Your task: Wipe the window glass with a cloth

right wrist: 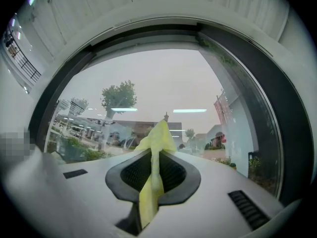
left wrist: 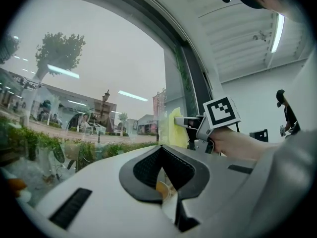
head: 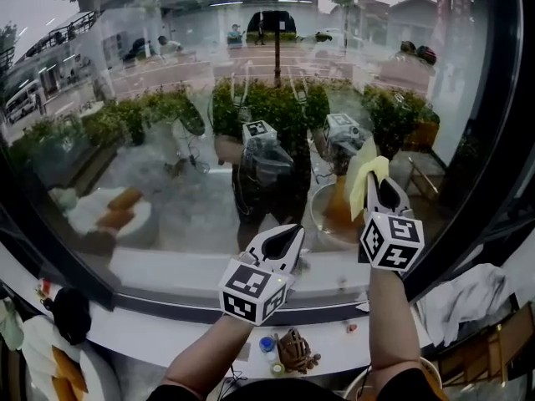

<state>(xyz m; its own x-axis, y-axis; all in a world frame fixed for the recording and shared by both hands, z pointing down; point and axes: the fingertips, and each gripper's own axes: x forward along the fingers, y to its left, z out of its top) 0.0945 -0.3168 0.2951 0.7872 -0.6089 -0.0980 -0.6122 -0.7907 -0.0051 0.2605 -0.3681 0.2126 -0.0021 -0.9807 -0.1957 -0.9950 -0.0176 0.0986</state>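
Note:
The big window glass (head: pixel 167 140) fills the head view, with hedges and a street behind it. My right gripper (head: pixel 383 192) is held up close to the pane at the right, shut on a yellow cloth (head: pixel 366 182) that sticks out past its tips toward the glass. In the right gripper view the cloth (right wrist: pixel 157 138) runs up between the jaws of the right gripper (right wrist: pixel 154 157). My left gripper (head: pixel 286 239) sits lower and to the left, shut with nothing in it. The left gripper view shows the left gripper (left wrist: pixel 163 155), with the cloth (left wrist: pixel 176 128) against the glass (left wrist: pixel 89 83).
A white sill (head: pixel 167 328) runs under the pane and carries a blue cap (head: pixel 267 343) and a small brown object (head: pixel 294 351). The dark window frame (head: pixel 493 140) curves down the right side. White fabric (head: pixel 468 295) lies at lower right. A person (left wrist: pixel 287 115) stands far behind.

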